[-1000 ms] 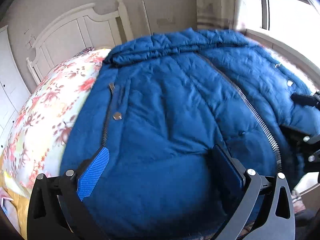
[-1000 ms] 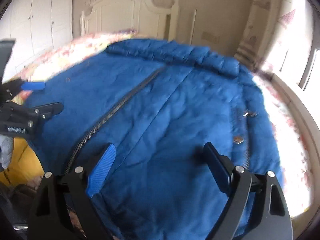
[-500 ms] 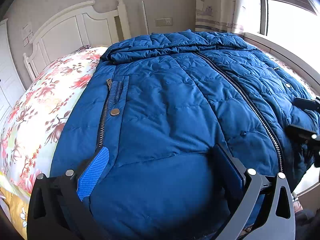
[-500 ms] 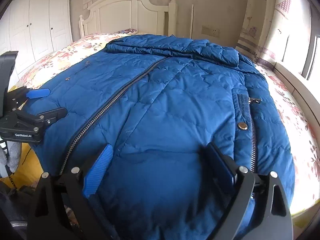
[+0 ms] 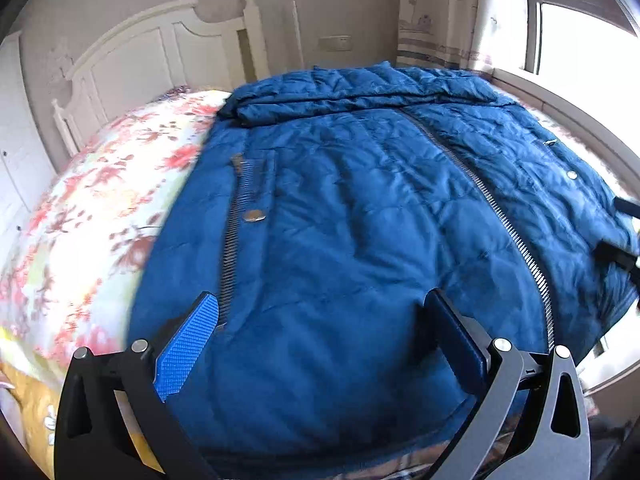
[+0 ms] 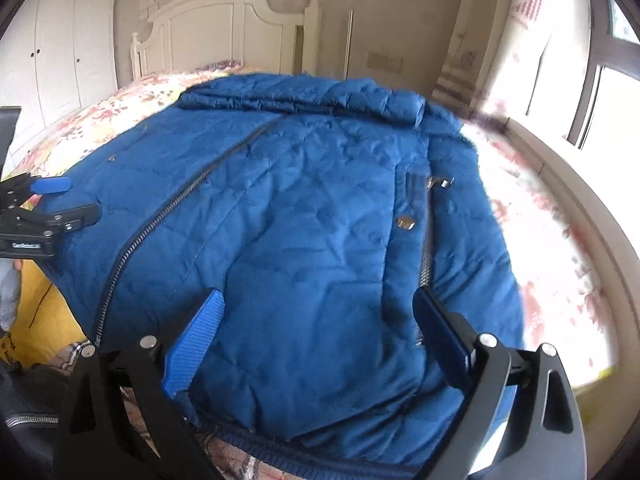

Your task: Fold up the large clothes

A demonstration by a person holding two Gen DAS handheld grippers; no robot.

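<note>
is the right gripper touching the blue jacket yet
Cannot tell. In the right wrist view the right gripper is open over the blue jacket, but neither contact nor gap shows plainly.

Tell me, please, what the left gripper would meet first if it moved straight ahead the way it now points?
Most likely the blue padded jacket: the open left gripper points at its lower front panel, between the pocket zipper and the main zipper. Depth is unclear.

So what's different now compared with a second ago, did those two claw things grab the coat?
Nothing was taken hold of or let go. Both views shifted slightly and blurred, so the left gripper and right gripper are moving a little near the hem. Their fingers stayed spread wide and empty. The blue quilted puffer jacket stayed flat and zipped on the floral bedspread.
</note>
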